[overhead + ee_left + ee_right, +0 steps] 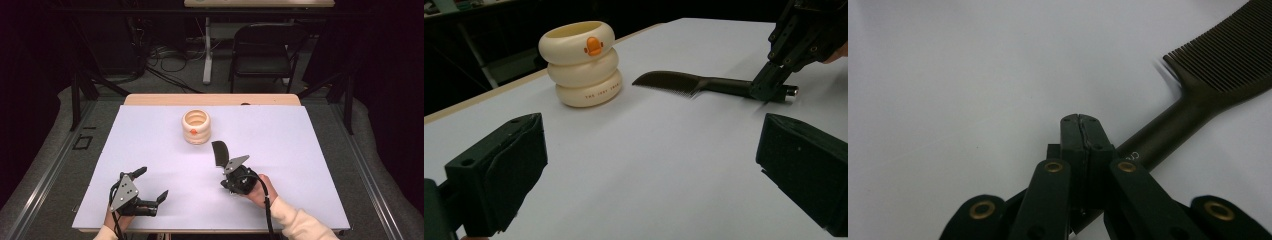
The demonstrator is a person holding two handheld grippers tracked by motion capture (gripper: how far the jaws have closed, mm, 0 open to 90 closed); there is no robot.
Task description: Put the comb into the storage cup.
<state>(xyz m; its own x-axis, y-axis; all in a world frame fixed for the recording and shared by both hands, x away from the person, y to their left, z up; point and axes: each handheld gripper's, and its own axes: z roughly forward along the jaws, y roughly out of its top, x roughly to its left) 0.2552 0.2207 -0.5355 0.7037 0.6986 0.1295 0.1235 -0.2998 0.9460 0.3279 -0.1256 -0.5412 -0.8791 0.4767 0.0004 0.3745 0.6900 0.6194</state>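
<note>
Comb (218, 152) pinched at the handle by the right gripper (231, 170), lying on the white table (150, 140).

Dark, fine-toothed, stretched flat on the white surface just in front of the cream ringed holder (196, 126), toothed end nearest it yet apart from it. Handle end clamped between the right gripper's jaws, pressed tight together over it, seen close in the right gripper view, comb (1198, 95) running up and away to the right from the right gripper (1082, 131). Seen again from the left gripper view: comb (689, 82) beside the holder (581, 62), which bears an orange duck mark and stands upright as three stacked rings, right gripper (774, 85) gripping near the handle's tip. Left gripper (152, 185) resting low on the table, well apart from the comb, jaws spread wide with nothing between.
</note>
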